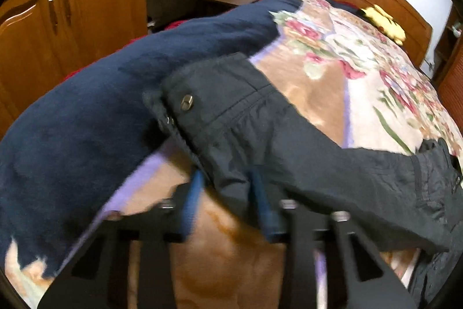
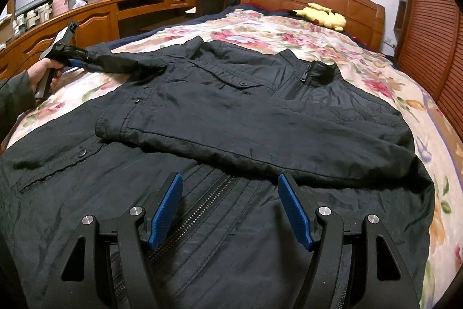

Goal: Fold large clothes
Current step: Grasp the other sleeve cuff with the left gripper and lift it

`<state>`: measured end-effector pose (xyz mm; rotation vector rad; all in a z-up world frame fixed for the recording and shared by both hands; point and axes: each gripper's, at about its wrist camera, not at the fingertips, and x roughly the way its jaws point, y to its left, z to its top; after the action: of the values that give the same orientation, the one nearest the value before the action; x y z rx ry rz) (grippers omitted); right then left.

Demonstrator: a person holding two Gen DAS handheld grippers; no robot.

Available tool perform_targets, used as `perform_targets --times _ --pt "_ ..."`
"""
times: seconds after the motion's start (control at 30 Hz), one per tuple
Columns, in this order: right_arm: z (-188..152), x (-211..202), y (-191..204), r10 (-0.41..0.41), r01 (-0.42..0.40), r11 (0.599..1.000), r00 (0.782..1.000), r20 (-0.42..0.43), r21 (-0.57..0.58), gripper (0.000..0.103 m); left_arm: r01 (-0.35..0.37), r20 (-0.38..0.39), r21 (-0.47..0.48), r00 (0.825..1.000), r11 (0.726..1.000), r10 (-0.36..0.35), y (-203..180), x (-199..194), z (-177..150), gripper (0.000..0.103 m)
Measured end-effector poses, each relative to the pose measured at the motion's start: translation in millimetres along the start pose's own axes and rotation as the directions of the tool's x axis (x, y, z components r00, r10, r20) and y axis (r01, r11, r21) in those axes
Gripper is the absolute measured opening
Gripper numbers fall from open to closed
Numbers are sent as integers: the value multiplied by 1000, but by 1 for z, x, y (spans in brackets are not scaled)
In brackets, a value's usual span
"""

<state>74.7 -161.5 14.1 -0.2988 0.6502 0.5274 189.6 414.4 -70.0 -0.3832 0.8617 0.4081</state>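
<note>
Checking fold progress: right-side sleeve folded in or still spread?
Folded in: that sleeve lies across the jacket front, cuff near the snaps.

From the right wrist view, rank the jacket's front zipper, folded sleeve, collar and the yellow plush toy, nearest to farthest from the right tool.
1. Front zipper, between the fingers.
2. Folded sleeve, just ahead.
3. Collar, mid-bed.
4. Yellow plush toy, by the headboard.

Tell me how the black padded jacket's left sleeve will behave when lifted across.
Black padded jacket: probably floppy, since its sleeve already sags from the left gripper. The shiny wrinkled shell looks slippery. Its padding may make it spring back from a fold.
</note>
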Motion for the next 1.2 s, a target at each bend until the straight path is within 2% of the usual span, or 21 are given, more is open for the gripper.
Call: perform_targets --times 0.13,0.23,0.37,0.6,0.73,0.8,0.97,1.13,1.2 --pt "0 1 0 7 -7 1000 1000 -2 -2 70 -28 11 71 1000 997 27 -12 -10 -4 6" --pt "1 1 -2 16 -16 1000 1000 -2 1 70 -37 29 95 999 995 34 -18 -28 -4 4" --pt "1 -2 -6 23 -24 1000 1000 11 17 70 -30 103 149 995 988 14 -38 -74 -3 4" --pt "-2 -15 -11 14 -16 999 999 46 33 70 21 223 280 971 960 -87 -97 -156 -7 4" --pt "-6 -23 -18 4 -7 998 998 61 55 70 64 250 345 955 937 -157 -137 -191 -17 3" --pt "-8 -26 -22 -3 -2 998 998 68 70 70 101 256 373 944 922 -207 -160 -207 -23 3" --pt "-13 -30 -30 -21 14 995 997 69 100 70 204 238 455 910 867 -339 -215 -234 -51 3" --pt "-15 -36 -30 -40 32 994 996 76 107 70 305 163 526 880 794 -446 -265 -239 -92 3" --pt "-16 -39 -34 -46 37 993 996 78 114 70 322 137 555 874 767 -466 -283 -242 -109 3"
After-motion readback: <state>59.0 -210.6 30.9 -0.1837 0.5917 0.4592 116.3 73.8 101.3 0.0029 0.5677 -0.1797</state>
